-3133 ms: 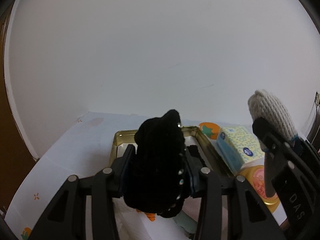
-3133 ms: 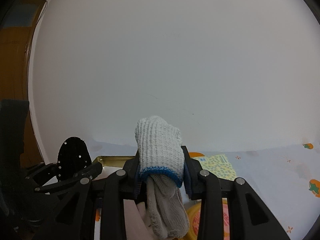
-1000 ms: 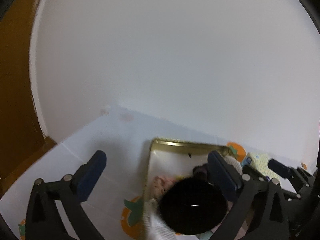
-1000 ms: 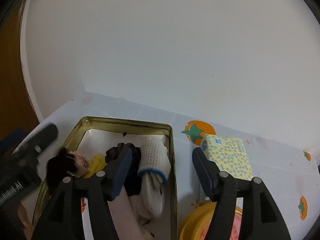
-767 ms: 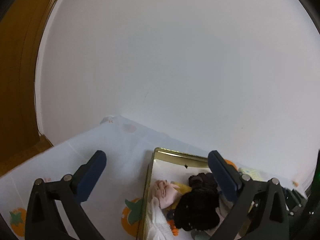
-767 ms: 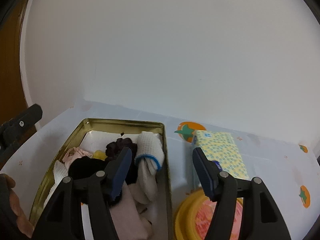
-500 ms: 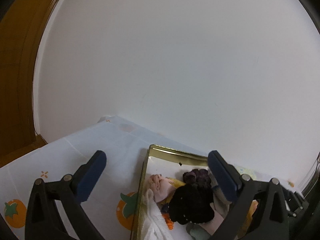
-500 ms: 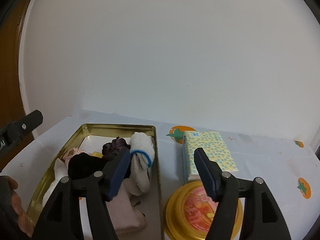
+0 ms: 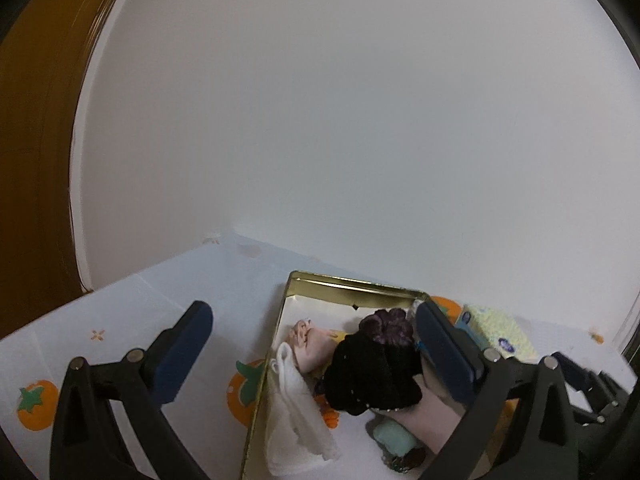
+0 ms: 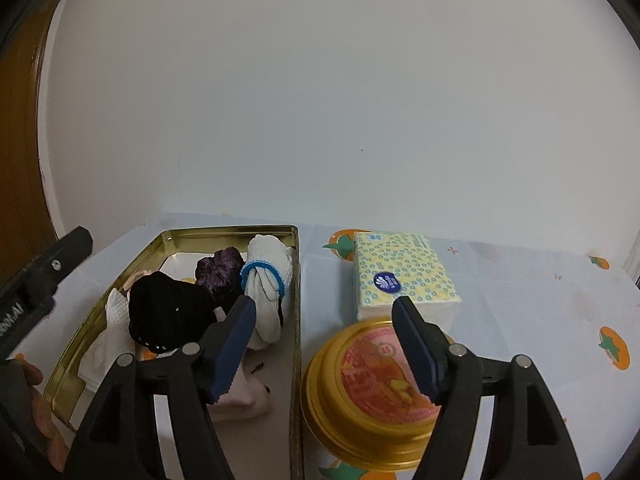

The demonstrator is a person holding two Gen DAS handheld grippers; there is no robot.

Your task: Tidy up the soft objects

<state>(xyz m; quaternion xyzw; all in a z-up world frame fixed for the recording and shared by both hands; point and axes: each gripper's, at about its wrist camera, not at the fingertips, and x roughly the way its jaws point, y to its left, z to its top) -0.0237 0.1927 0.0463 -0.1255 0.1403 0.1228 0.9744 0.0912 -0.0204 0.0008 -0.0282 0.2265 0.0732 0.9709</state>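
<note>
Gloves, the white knit glove [image 10: 267,276] and black glove [image 10: 168,314], lie in the gold tin [image 10: 297,320], left of the right gripper [image 10: 324,344], whose empty jaws have just been opening, and between the left gripper [image 9: 316,346]'s spread, empty jaws, so I'd back both straight out without snagging fabric.

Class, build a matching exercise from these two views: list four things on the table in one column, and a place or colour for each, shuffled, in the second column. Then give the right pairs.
Things:
1. white glove
2. tissue pack
3. round tin
4. black cloth

Descriptions:
A. gold rim, red and pink lid
B. inside the gold tray, by its right wall, blue cuff
C. yellow with small blue rings
D. dark bundle in the middle of the tray

Pairs: 1-B, 2-C, 3-A, 4-D
</note>
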